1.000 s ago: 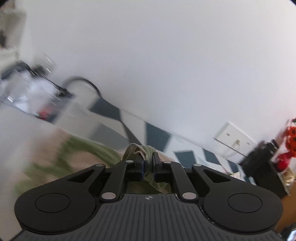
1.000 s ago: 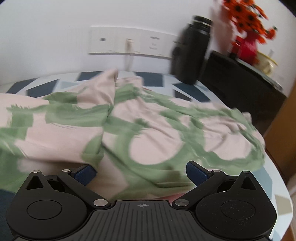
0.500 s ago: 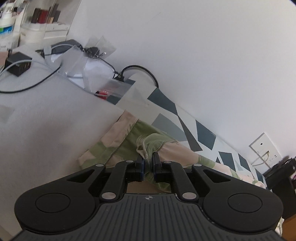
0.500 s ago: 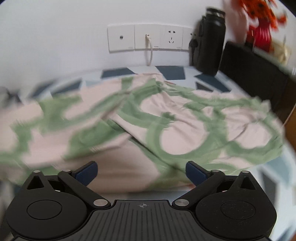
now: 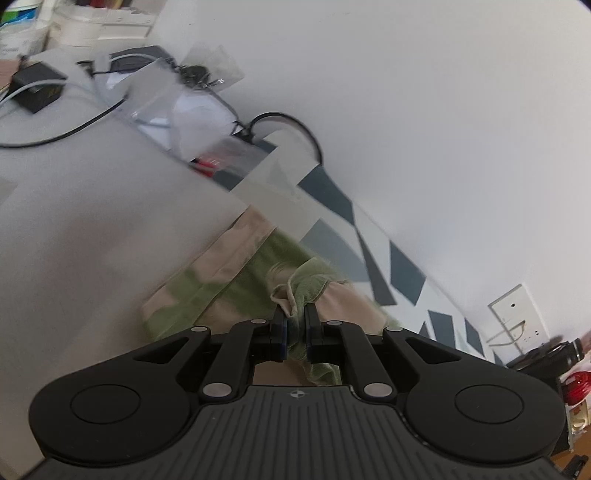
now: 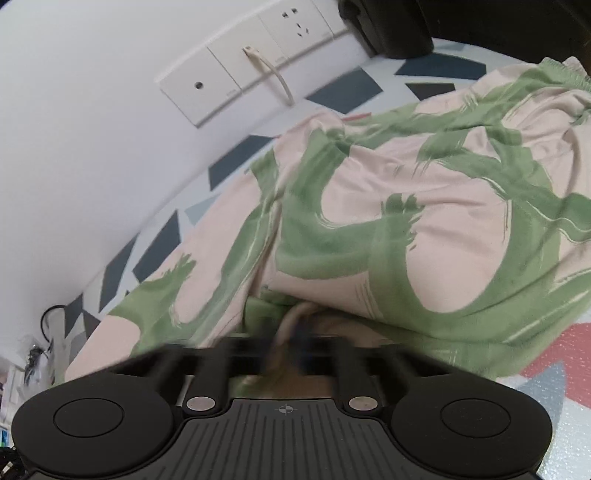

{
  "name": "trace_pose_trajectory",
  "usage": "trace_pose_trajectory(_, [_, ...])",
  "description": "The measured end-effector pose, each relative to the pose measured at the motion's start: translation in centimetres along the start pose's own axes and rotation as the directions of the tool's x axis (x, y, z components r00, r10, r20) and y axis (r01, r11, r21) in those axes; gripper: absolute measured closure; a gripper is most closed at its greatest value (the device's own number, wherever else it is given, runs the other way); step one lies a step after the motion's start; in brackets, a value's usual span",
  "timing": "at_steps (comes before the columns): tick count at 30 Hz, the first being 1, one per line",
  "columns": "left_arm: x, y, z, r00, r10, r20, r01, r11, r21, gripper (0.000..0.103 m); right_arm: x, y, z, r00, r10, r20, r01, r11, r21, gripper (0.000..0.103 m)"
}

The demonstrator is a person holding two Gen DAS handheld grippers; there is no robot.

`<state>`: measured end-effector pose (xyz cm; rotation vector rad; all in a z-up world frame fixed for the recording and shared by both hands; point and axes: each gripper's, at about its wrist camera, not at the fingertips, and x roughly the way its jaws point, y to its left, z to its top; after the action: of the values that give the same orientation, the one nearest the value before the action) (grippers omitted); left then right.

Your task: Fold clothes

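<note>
Spread over the table is a pale cloth printed with dark blue and grey angular shapes, with a red and light-blue patch at its near right corner, and on it lies the task's garment, pink fabric with broad green brushstroke markings, crumpled rather than flat. Nearest the right camera, the right gripper has its jaws brought together on a bunched fold at the garment's near edge (motion blur hides the pads themselves). The left gripper is pinched narrowly on a green hem of the same garment, a small tuft of it standing up between its fingers. Beyond that, in the left view, a plain grey surface runs off to the left, carrying a clear plastic box whose blurred contents look like paper and something red, a black power adapter with its cable, and white tubs at the far edge. Farthest back stand a white wall, a wall socket panel with a plugged-in white cable, and a black bottle on the right.
</note>
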<state>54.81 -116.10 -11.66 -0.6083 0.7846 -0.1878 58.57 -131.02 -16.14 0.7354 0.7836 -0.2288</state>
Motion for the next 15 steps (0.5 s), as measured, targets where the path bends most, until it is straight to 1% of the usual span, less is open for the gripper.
trace_pose_trajectory(3, [0.3,-1.7,2.4,0.997,-0.063,0.036,0.063,0.998,0.02,0.095,-1.1,0.7,0.9,0.997,0.034,0.069,-0.03,0.999,-0.045,0.101])
trace_pose_trajectory(4, [0.0,-2.6,3.5,0.993,-0.096,0.068,0.094,0.995,0.041,0.095,-1.6,1.1,1.3,0.994,0.045,0.098,-0.039,0.997,-0.066,0.101])
trace_pose_trajectory(6, [-1.3,-4.4,5.1,0.978,-0.166,0.126,0.155,0.984,0.092,0.095,-2.9,1.5,2.0,0.986,0.085,0.142,-0.076,0.995,-0.071,0.101])
trace_pose_trajectory(8, [-2.8,-5.8,6.3,0.957,-0.231,0.173,0.207,0.967,0.148,0.095,-4.2,1.9,2.6,0.976,0.128,0.178,-0.117,0.991,-0.072,0.102])
trace_pose_trajectory(9, [-3.4,-5.8,6.2,0.953,-0.243,0.181,0.215,0.963,0.163,0.095,-4.8,2.0,2.7,0.973,0.136,0.188,-0.122,0.989,-0.083,0.102])
trace_pose_trajectory(10, [-3.8,-5.6,6.0,0.952,-0.246,0.181,0.215,0.961,0.172,0.095,-5.2,2.2,2.7,0.972,0.141,0.189,-0.124,0.987,-0.099,0.102])
trace_pose_trajectory(12, [-2.9,-3.5,4.6,0.977,-0.176,0.119,0.16,0.978,0.131,0.095,-5.3,2.2,2.4,0.981,0.124,0.151,-0.105,0.986,-0.126,0.102])
trace_pose_trajectory(13, [-2.1,-1.8,3.5,0.99,-0.127,0.067,0.12,0.989,0.089,0.095,-5.1,2.0,2.0,0.986,0.105,0.126,-0.088,0.987,-0.137,0.102])
trace_pose_trajectory(14, [-1.3,-0.3,2.5,0.996,-0.084,0.012,0.083,0.995,0.053,0.095,-4.9,1.8,1.5,0.991,0.086,0.102,-0.071,0.986,-0.148,0.102])
trace_pose_trajectory(15, [-0.6,1.0,1.4,0.997,-0.058,-0.041,0.059,0.998,0.03,0.095,-4.8,1.5,1.0,0.994,0.068,0.088,-0.054,0.987,-0.15,0.102])
